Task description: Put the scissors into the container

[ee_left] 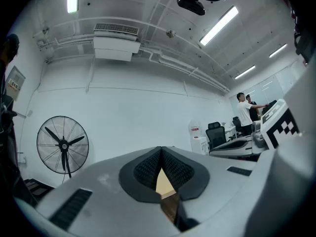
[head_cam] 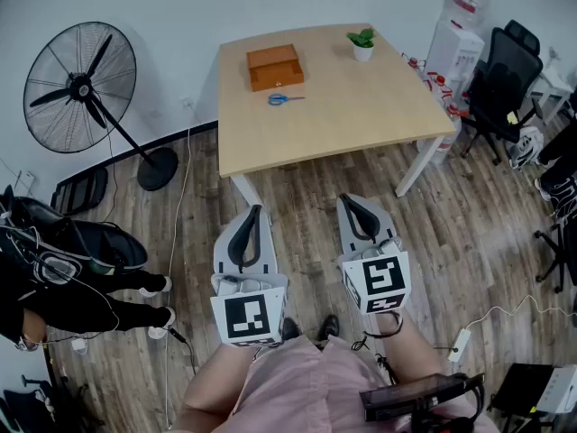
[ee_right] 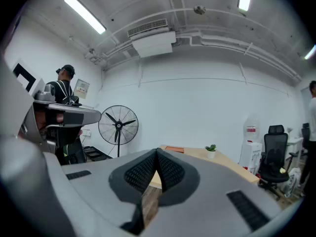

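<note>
Blue-handled scissors (head_cam: 284,99) lie flat on the light wooden table (head_cam: 361,115), just in front of an orange box-like container (head_cam: 274,67) near the table's far left part. My left gripper (head_cam: 255,210) and right gripper (head_cam: 347,200) hang side by side over the wooden floor, well short of the table's near edge. Both are shut with nothing between the jaws. In the left gripper view the gripper (ee_left: 161,149) has its tips touching. The right gripper view shows that gripper (ee_right: 157,152) the same way, with the orange container (ee_right: 174,149) and the table (ee_right: 232,166) far beyond.
A small potted plant (head_cam: 362,43) stands at the table's far right. A standing fan (head_cam: 83,88) is left of the table, a water dispenser (head_cam: 456,43) and black office chair (head_cam: 498,84) to its right. Cables and a power strip (head_cam: 457,343) lie on the floor.
</note>
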